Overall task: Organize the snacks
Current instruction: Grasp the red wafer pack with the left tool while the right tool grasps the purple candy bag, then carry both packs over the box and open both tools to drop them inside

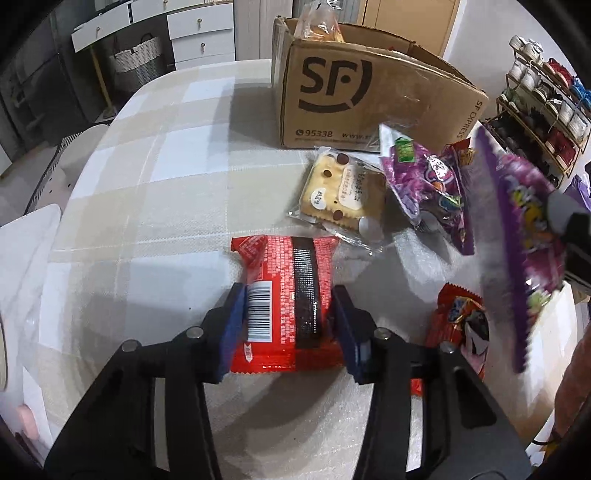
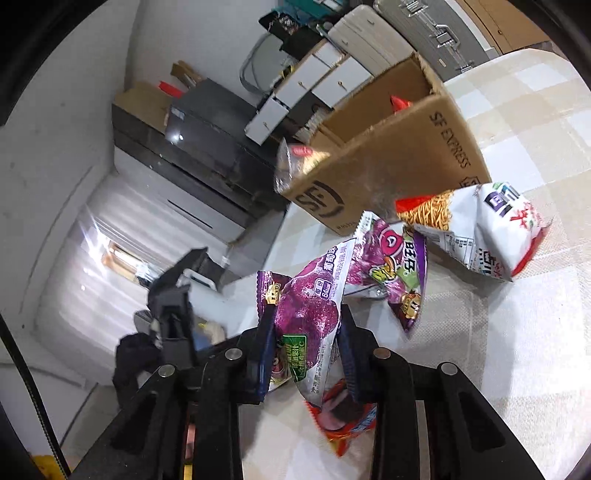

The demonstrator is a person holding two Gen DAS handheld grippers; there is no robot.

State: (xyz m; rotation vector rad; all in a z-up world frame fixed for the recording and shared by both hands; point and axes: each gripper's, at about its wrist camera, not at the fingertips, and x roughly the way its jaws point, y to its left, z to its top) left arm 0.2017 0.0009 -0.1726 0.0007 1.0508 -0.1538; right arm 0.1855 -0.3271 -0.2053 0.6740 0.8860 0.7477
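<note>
Noodle bag (image 2: 491, 229) beside box (image 2: 399, 162) shows only rightward.

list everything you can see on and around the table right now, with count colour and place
cardboard box: 1, brown with SF logo, far end of the table, open top
bag in box: 1, clear with orange contents, sticking out of the box
red packet: 1, red with a black stripe, flat on the table between the left fingers
biscuit packet: 1, clear wrap, pale biscuit, in front of the box
purple packets: 2, one lying by the biscuits, one lifted in the right gripper
noodle snack bag: 1, white and red, beside the box
orange-red packet: 1, on the table under the lifted purple one
table: 1, beige checked cloth
left gripper: shut on red packet
right gripper: shut on purple packet
</note>
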